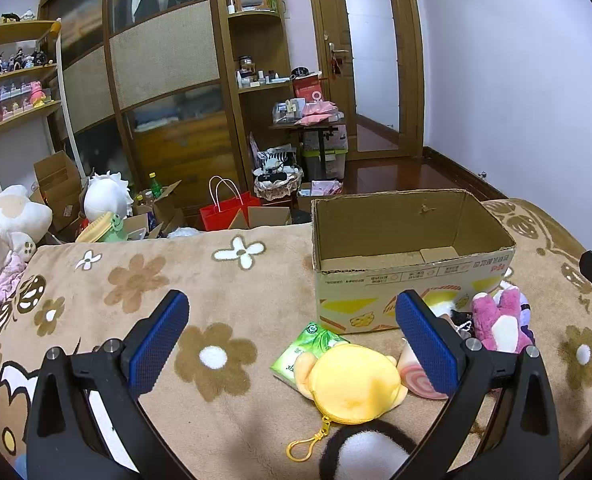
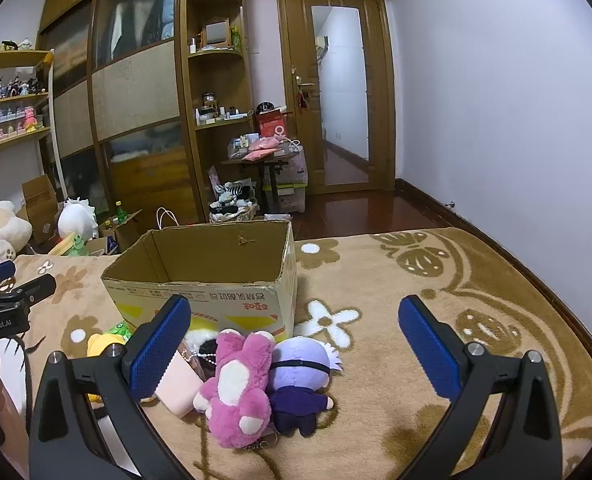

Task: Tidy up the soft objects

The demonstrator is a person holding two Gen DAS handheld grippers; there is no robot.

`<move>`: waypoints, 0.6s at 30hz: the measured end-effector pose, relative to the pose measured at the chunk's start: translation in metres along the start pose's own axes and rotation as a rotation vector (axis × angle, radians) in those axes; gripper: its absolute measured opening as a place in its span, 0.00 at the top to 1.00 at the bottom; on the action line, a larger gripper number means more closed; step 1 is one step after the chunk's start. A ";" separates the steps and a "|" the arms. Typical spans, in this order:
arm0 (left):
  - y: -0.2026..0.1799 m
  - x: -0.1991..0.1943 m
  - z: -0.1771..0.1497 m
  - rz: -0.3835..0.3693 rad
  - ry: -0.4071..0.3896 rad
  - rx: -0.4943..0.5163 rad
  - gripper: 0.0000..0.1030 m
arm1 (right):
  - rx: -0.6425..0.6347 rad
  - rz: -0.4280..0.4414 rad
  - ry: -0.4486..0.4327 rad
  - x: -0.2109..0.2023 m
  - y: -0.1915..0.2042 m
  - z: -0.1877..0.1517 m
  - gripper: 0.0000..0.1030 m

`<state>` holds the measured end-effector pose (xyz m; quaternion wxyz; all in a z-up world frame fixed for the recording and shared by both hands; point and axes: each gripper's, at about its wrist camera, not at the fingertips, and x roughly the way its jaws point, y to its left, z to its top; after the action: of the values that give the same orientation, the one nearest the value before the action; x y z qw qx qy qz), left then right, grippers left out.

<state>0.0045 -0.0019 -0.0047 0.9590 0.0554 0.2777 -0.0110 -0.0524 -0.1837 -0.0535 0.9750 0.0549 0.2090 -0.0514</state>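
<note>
An empty open cardboard box (image 1: 411,268) (image 2: 208,300) stands on a beige flowered blanket (image 1: 224,312). In front of it lie soft toys: a yellow plush coin purse (image 1: 353,384) on a green tissue pack (image 1: 303,350), a pink swirl roll (image 1: 413,374), a pink bear plush (image 2: 238,388) (image 1: 495,324), a purple doll (image 2: 301,380) and a black-and-white plush (image 1: 365,454). My left gripper (image 1: 292,344) is open above the blanket, left of the purse. My right gripper (image 2: 294,344) is open above the pink bear and purple doll.
Past the bed's far edge the floor holds a red bag (image 1: 226,212), open cartons (image 1: 56,188), bottles and plush toys (image 1: 10,220). A wardrobe, shelves and a door stand behind. The left gripper shows at the right wrist view's left edge (image 2: 4,304).
</note>
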 end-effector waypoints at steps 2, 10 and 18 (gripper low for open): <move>0.000 0.000 0.000 0.000 0.000 0.000 0.01 | 0.000 0.001 0.001 0.000 0.000 0.000 0.00; -0.001 0.001 0.001 -0.001 0.000 0.000 0.01 | 0.001 -0.002 0.002 -0.001 -0.001 0.001 0.00; 0.000 -0.003 0.000 -0.001 -0.001 0.000 0.01 | 0.001 -0.006 0.000 -0.001 -0.001 0.001 0.00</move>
<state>0.0020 -0.0020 -0.0026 0.9591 0.0553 0.2773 -0.0115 -0.0532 -0.1843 -0.0523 0.9749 0.0549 0.2089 -0.0545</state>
